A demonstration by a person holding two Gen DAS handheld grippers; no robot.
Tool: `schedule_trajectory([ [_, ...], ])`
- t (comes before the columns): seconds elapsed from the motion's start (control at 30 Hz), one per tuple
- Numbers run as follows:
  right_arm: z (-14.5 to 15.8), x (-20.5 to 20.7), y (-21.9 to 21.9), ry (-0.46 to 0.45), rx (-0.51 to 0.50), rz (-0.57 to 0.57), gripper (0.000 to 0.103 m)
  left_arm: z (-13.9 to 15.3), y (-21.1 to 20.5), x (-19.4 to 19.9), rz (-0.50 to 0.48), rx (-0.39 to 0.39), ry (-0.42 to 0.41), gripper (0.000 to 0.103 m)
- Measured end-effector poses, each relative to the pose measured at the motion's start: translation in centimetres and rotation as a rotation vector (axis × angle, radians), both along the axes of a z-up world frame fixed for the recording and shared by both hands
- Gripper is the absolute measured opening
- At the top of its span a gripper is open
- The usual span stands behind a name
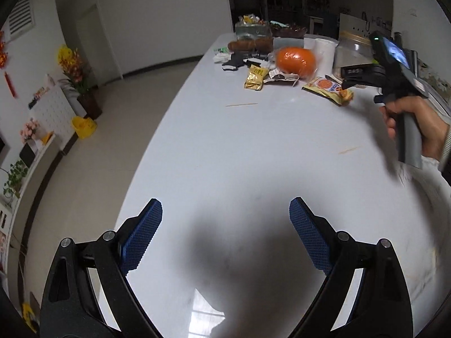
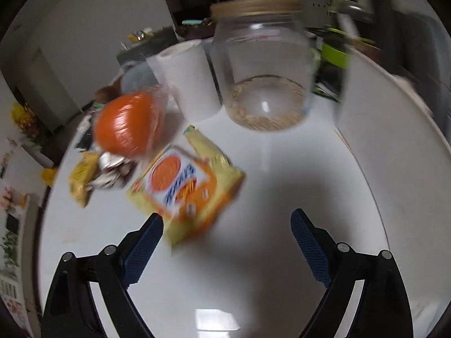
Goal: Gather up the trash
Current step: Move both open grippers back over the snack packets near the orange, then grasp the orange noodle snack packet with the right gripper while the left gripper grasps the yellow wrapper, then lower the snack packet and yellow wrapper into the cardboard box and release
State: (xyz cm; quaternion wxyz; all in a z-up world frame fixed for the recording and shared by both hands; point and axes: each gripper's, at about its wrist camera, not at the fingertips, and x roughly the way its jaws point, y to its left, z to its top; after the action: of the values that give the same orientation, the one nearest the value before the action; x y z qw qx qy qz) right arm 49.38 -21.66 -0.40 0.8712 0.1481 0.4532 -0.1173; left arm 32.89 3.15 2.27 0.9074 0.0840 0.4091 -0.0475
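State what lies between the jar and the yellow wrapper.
Only bare table lies between the jar and the yellow wrapper; the right wrist view shows this.

Glass jar [image 2: 260, 64], paper roll [image 2: 187, 79], white table [image 1: 225, 155]

a yellow snack packet [image 2: 186, 180] with an orange disc and blue lettering lies flat on the white counter [image 2: 282, 197], crumpled at its edges. just left of it sit a torn silver wrapper [image 2: 111, 173] and a small gold wrapper [image 2: 81, 177], touching each other. a thin wooden stick [image 1: 241, 104] lies apart, nearer the counter's middle.
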Motion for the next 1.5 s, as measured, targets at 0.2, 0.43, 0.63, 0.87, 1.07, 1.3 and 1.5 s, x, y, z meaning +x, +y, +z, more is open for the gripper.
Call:
schedule_trajectory([
  [0.2, -3.0, 4.1, 1.9, 0.095, -0.127, 0.157, 0.087, 0.0, -1.1, 7.1, -0.017, -0.038, 0.011, 0.09],
  [0.43, -2.4, 1.6, 2.5, 0.067, -0.066, 0.3, 0.014, -1.1, -5.2, 21.5, -0.047, -0.114, 0.001, 0.089],
  [0.63, -2.8, -1.6, 2.4, 0.039, -0.009, 0.335, 0.013, -3.2, -6.6, 30.2, 0.011, -0.218, 0.065, 0.088],
  [0.87, -2.2, -3.1, 2.6, 0.044, -0.014, 0.352, 0.009, -5.0, -10.9, 29.7, -0.083, -0.023, 0.099, 0.016],
  [1.07, -1.0, -8.3, 2.3, 0.008, 0.044, 0.347, 0.006, -1.4, -8.8, 17.1, -0.189, 0.0, 0.01, 0.014],
  [1.3, 2.6, -19.4, 4.3, -0.063, 0.015, 0.44, 0.006, 2.9, -4.5, -0.5, -0.242, -0.059, -0.005, 0.014],
  [1.5, 5.7, -32.9, 4.4, -0.166, -0.041, 0.486, 0.005, 3.9, -1.4, -17.2, -0.214, -0.088, -0.079, 0.014],
])
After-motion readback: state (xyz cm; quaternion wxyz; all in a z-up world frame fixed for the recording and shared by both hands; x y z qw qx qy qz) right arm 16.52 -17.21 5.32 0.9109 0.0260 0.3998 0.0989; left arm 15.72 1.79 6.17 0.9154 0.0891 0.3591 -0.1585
